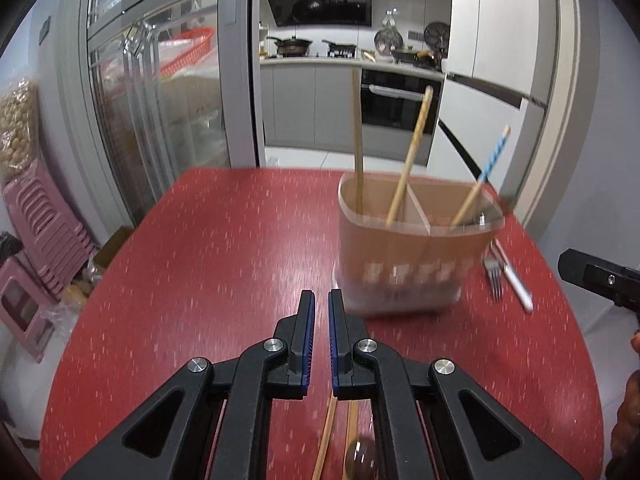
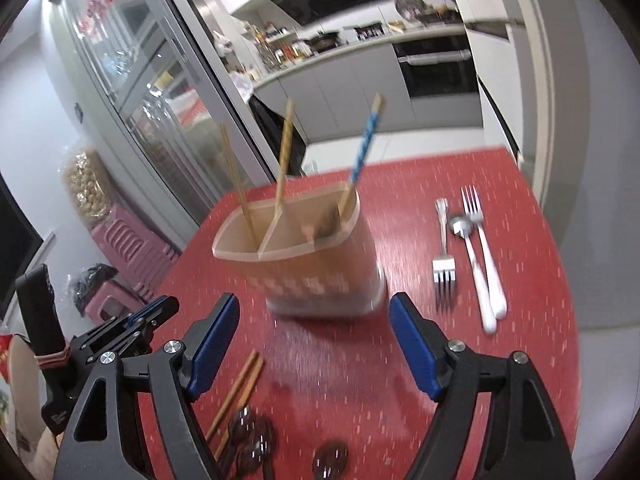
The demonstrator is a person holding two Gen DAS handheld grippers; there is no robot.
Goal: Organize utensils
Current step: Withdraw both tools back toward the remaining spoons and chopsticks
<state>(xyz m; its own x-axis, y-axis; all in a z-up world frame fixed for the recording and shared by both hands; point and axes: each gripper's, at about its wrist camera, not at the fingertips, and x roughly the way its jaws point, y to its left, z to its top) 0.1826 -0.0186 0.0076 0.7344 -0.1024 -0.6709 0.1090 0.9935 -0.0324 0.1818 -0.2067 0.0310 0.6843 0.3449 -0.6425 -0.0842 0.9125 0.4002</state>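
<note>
Right wrist: utensil holder [image 2: 316,256] between forks [image 2: 444,256], chopsticks [image 2: 240,384].

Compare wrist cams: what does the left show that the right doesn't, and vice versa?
Left only: the oven door seen square-on, behind the table.
Right only: the white-handled fork and spoon in full, dark spoons near the camera, and the left gripper side-on.
Both: the utensil holder with upright chopsticks, the red table, a metal fork.

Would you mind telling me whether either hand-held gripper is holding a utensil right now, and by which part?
Nothing is held: the left hand-held gripper is shut on nothing, the right hand-held gripper open and empty.
</note>
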